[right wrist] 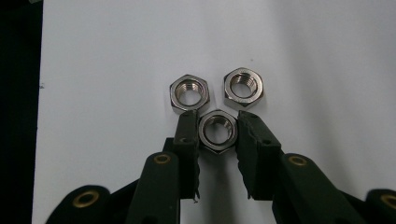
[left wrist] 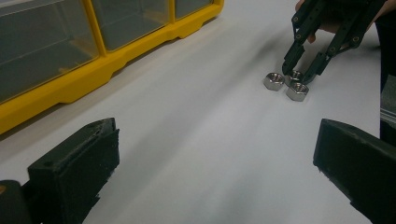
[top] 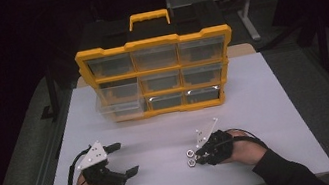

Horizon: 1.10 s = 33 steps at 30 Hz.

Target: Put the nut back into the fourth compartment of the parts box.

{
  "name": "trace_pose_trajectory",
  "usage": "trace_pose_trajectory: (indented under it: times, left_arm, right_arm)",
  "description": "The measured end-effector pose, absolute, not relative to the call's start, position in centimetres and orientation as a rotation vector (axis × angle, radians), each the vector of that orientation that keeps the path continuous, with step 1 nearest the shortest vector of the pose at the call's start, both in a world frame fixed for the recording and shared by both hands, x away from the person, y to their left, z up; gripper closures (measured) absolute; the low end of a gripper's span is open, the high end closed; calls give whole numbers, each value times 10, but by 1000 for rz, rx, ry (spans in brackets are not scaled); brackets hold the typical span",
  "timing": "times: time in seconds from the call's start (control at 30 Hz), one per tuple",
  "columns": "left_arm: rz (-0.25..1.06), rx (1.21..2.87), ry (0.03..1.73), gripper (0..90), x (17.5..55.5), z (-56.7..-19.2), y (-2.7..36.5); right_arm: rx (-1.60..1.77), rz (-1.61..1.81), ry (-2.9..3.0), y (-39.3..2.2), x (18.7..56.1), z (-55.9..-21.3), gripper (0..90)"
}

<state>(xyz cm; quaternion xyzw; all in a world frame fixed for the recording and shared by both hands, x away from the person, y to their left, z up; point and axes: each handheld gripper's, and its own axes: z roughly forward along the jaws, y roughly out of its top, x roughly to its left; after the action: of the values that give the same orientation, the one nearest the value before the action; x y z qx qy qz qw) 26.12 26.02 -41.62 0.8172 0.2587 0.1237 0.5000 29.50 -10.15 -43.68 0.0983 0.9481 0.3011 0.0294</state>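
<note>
Right tool [right wrist: 217, 130] closes around one nut [right wrist: 217, 131]; left tool [left wrist: 210, 163] gapes empty. Organizer [top: 158, 75] drawers' contents indiscernible on white counter [top: 265, 101].

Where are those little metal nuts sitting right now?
Three nuts lie clustered on the white table, near its front edge right of centre, at the tips of the right gripper, whose jaws flank the nearest one; the yellow organizer stands behind.

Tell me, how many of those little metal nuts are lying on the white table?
3. One nut sits between the right gripper jaws. Two lie just beyond its tips: one nut on the left, another nut on the right in that gripper's view. More may be hidden in the yellow organizer.
</note>
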Motion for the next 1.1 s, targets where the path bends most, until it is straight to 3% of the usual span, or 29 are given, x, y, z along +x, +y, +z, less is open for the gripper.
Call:
trace_pose_trajectory:
  times: [1.1]
  left_arm:
    - [291, 1974, 631, 0, 261, -417, 259]
  right_arm:
    - [439, 1033, 2885, -107, 308, -405, 694]
